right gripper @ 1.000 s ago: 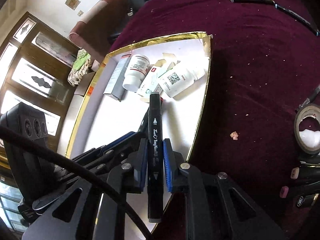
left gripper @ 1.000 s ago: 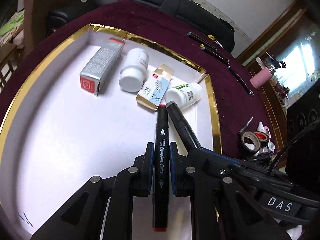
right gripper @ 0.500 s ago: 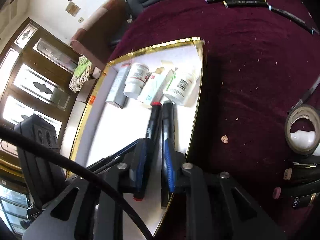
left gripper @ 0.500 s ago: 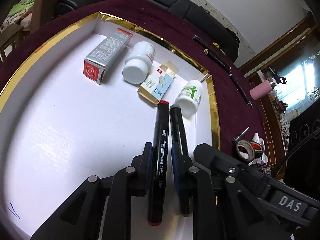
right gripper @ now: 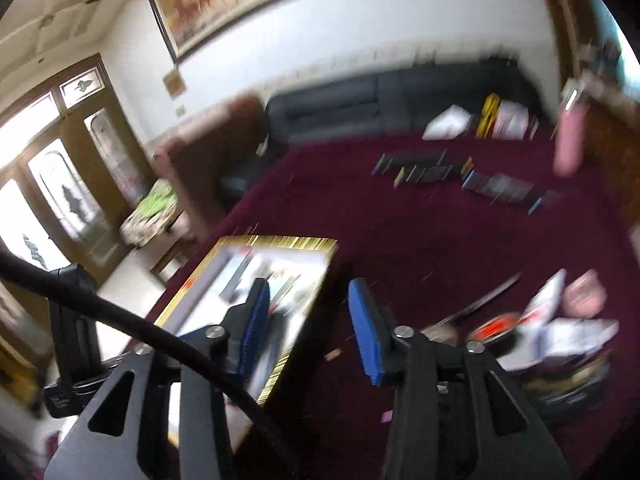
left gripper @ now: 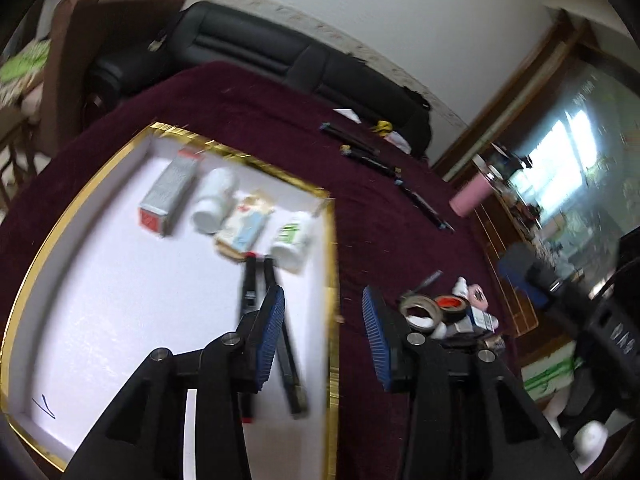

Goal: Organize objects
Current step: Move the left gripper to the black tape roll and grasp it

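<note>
Two black markers [left gripper: 251, 300] lie side by side on the white floor of the gold-rimmed tray [left gripper: 333, 280], near its right edge. My left gripper [left gripper: 322, 297] hangs above them over the tray's rim, its jaws opening with nothing between them. Behind the markers lie a grey box with a red end [left gripper: 168, 196], a white bottle [left gripper: 212, 200], a pale blue carton [left gripper: 245, 229] and a green-labelled bottle [left gripper: 293, 240]. My right gripper [right gripper: 308, 292] is raised over the tray's corner [right gripper: 280, 242], jaws opening and empty. That view is blurred.
More dark markers [left gripper: 362, 153] lie on the maroon cloth [right gripper: 420, 248] further back. Tape rolls [left gripper: 420, 312] and small bottles are heaped at the right. A pink bottle [left gripper: 469, 200] stands by the far right edge. A black sofa [left gripper: 280, 56] is behind the table.
Both grippers let go of their markers, which now rest together in the tray. Both have lifted and drawn back, and the right one has swung up toward the cloth.
</note>
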